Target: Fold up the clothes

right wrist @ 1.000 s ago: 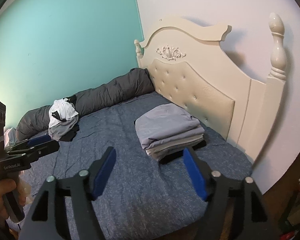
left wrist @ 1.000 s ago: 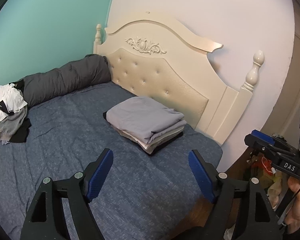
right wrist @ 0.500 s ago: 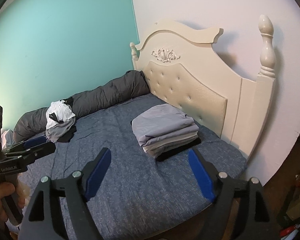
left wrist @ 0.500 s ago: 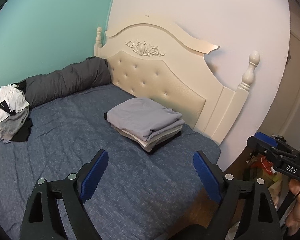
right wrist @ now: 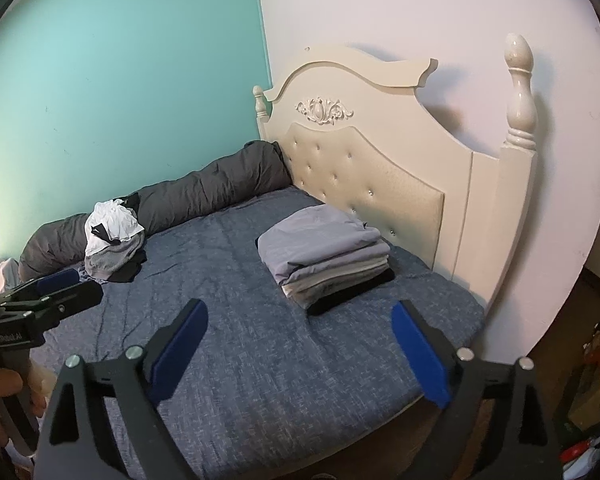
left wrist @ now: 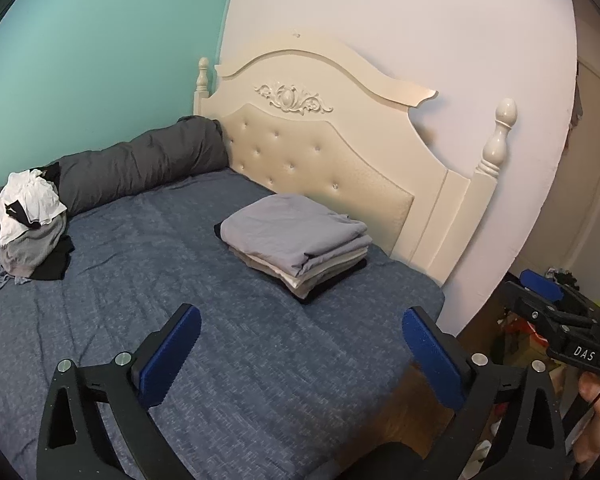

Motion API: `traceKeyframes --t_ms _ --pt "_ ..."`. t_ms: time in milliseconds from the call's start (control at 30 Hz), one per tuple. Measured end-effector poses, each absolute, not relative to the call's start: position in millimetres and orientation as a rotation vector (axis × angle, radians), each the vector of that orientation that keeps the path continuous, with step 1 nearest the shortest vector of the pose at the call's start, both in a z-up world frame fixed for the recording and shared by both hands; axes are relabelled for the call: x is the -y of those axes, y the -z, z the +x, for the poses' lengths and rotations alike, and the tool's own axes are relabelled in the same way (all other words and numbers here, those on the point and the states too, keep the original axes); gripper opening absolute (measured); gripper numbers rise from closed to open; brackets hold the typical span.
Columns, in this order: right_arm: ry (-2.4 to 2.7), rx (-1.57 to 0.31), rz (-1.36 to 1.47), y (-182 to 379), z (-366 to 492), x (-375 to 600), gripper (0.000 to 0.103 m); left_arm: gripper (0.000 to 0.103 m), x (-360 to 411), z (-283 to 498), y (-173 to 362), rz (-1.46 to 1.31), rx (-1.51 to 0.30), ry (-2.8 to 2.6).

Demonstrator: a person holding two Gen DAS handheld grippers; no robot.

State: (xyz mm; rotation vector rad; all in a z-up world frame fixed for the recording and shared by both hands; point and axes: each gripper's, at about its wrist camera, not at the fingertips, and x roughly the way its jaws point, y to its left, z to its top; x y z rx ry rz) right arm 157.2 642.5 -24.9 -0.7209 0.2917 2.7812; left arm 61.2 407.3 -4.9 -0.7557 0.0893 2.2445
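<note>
folded stack (left wrist: pixel 296 246): ~5 layers, grey top, black bottom, neat, nr headboard edge of bed (left wrist: pixel 100 320) | unfolded pile (left wrist: pixel 30 224): far edge | L gripper (left wrist: pixel 300 354) & R gripper (right wrist: pixel 298 350): jaws opening, nothing btwn

The left hand-held gripper (left wrist: pixel 300 354), black with blue ribbed pads, hovers over a bed with a blue-grey speckled cover (left wrist: pixel 148 280); its jaws are opening with nothing between them. Beyond lies a neat stack of folded clothes, grey on top, black at the bottom (left wrist: pixel 300 244), near the cream tufted headboard (left wrist: pixel 324 160). A loose heap of white, grey and black garments (left wrist: pixel 32 224) sits far left against a rolled dark grey duvet (left wrist: pixel 140 160). The right hand-held gripper (left wrist: pixel 556 304) shows at the right edge.
</note>
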Motion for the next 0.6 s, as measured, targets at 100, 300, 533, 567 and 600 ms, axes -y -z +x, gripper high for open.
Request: traceKeyframes --t_ms 100,300,533,567,600 --pt "-2.776 -0.291 -0.717 27 159 -638 0.097 0.103 -407 64 7 -0.764 -0.099 -2.241" --pt "-2.765 -0.310 -0.709 29 163 -635 0.098 0.103 -406 70 12 -0.756 -0.115 -2.252" --pt "-2.762 -0.318 -0.716 34 169 -633 0.099 0.103 -403 77 17 -0.745 -0.138 -2.281" --pt "-2.761 -0.318 -0.717 35 169 -632 0.099 0.103 -403 77 17 -0.746 -0.141 -2.282" --pt "-2.761 -0.316 -0.718 35 170 -632 0.099 0.103 -403 78 18 -0.749 -0.144 -2.278"
